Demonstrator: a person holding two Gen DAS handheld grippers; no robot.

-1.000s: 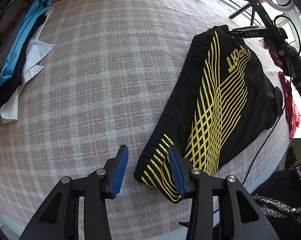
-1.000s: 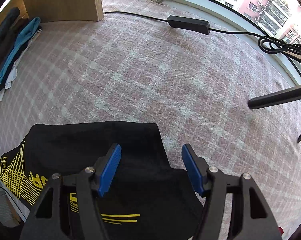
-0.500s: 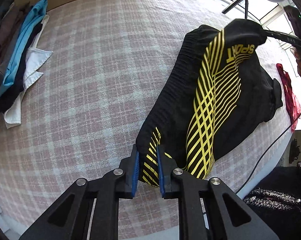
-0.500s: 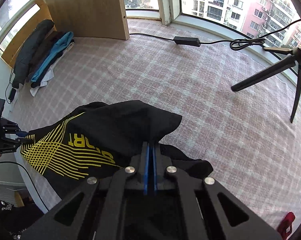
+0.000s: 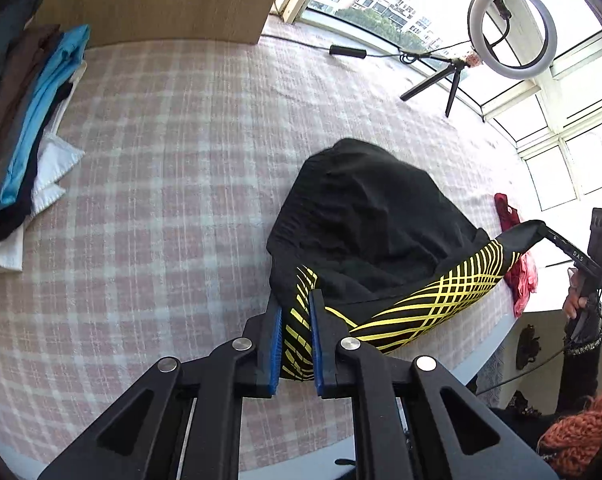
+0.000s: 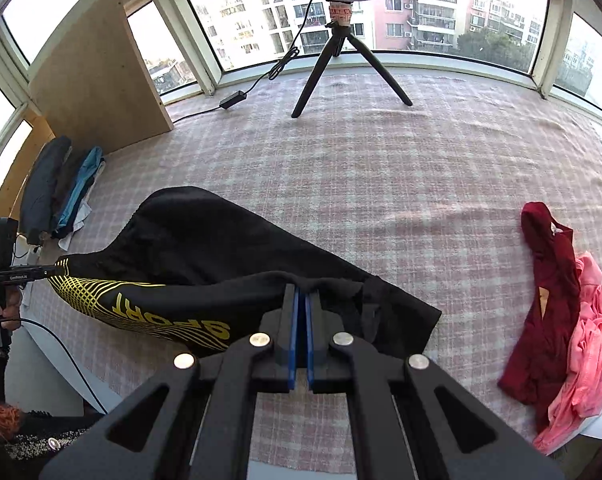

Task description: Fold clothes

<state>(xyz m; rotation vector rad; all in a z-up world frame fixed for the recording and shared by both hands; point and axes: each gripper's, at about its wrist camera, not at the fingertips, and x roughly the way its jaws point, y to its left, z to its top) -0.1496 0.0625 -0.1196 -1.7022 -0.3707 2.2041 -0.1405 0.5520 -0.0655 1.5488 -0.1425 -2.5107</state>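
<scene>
Left wrist view: black shorts [image 5: 365, 216] with yellow stripes are hanging stretched over the plaid-covered table [image 5: 173, 152], far half lying heaped. Left gripper [image 5: 295, 324] is pinching the striped hem; right gripper [image 6: 300, 312], at 3 o'clock, is clamping the opposite end, its pads nearly buried in fabric. Compared with half a second ago, the shorts are being lifted higher. Folded clothes [image 5: 25, 128] are lying at 9 o'clock, partly cut off.

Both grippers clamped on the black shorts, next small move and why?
Probably carry both ends forward over the far half and lower. The left gripper and right gripper hold the black yellow-striped sport shorts by the lifted near edge; the far part rests on the plaid cloth.
</scene>
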